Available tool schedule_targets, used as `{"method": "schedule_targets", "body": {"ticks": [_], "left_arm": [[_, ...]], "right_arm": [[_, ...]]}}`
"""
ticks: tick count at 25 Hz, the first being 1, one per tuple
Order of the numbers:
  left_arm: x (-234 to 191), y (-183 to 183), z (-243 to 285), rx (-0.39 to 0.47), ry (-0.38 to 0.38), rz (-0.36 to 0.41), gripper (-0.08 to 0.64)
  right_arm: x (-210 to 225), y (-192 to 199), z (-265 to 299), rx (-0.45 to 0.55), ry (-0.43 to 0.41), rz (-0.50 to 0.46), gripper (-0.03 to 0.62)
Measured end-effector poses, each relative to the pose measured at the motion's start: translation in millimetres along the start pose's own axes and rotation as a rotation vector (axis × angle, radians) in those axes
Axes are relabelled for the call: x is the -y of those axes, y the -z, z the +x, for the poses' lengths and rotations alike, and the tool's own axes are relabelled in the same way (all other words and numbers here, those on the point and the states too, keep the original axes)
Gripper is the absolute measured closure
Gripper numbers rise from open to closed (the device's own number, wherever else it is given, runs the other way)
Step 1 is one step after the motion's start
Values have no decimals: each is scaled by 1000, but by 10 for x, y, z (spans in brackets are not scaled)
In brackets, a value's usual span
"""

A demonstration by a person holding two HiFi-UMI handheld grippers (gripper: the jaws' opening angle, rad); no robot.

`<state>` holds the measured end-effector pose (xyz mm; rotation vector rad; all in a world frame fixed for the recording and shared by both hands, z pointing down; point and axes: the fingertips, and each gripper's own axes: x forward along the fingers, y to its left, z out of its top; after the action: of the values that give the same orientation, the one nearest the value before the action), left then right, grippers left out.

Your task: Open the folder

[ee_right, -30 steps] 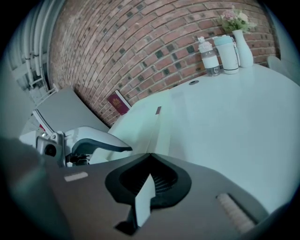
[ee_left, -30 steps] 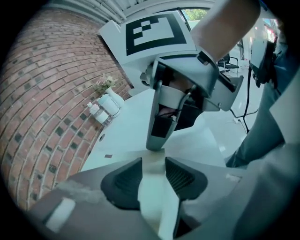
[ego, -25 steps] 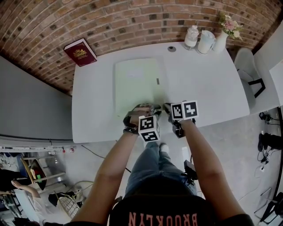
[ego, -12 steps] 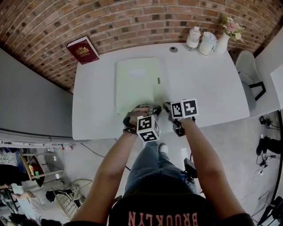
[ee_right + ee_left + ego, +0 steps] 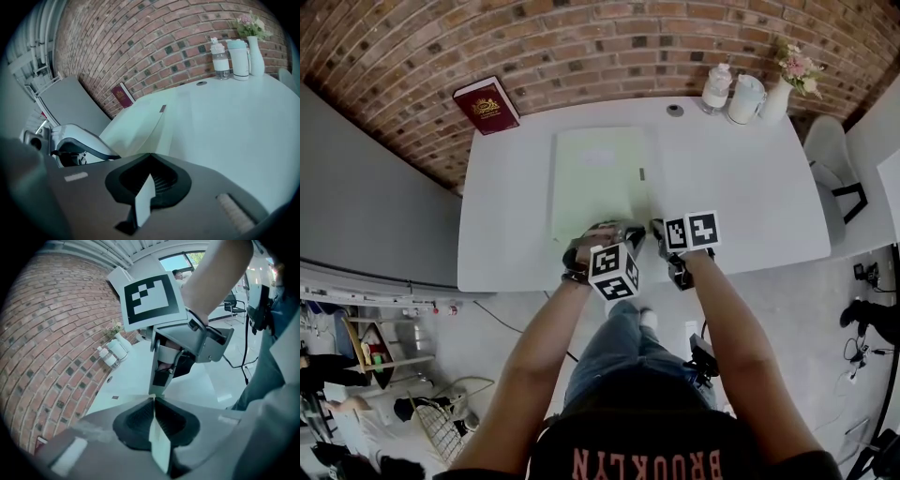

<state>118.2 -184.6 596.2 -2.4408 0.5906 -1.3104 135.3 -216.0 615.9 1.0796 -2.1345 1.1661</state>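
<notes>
A pale green folder (image 5: 600,178) lies shut and flat on the white table (image 5: 750,197), its near edge toward me. My left gripper (image 5: 628,234) sits at that near edge. Its jaws have just been closing and now stand shut on a thin pale sheet (image 5: 159,446) of the folder's edge in the left gripper view (image 5: 153,401). My right gripper (image 5: 657,228) is close beside it on the right. In the right gripper view (image 5: 150,160) its jaws are shut on a thin pale strip (image 5: 144,199) of the folder (image 5: 140,124), which stretches away ahead.
A dark red book (image 5: 487,105) lies at the table's far left corner. A bottle (image 5: 715,86), a white jug (image 5: 746,98) and a vase of flowers (image 5: 789,82) stand at the far right by the brick wall. A white chair (image 5: 834,155) is beyond the right end.
The left gripper's marker cube has rolled slightly. Both grippers stay at the folder's near edge, and the folder lies as before.
</notes>
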Motion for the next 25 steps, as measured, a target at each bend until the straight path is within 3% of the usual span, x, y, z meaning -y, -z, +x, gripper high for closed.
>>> {"method": "schedule_targets", "body": {"ticks": [9, 25], "left_arm": [[-86, -30, -84, 3, -30, -61, 553], [-244, -59, -235, 71, -43, -254, 557]], "right_arm": [[-9, -6, 7, -20, 11, -48, 589], [-20, -3, 29, -60, 6, -97, 589]]}}
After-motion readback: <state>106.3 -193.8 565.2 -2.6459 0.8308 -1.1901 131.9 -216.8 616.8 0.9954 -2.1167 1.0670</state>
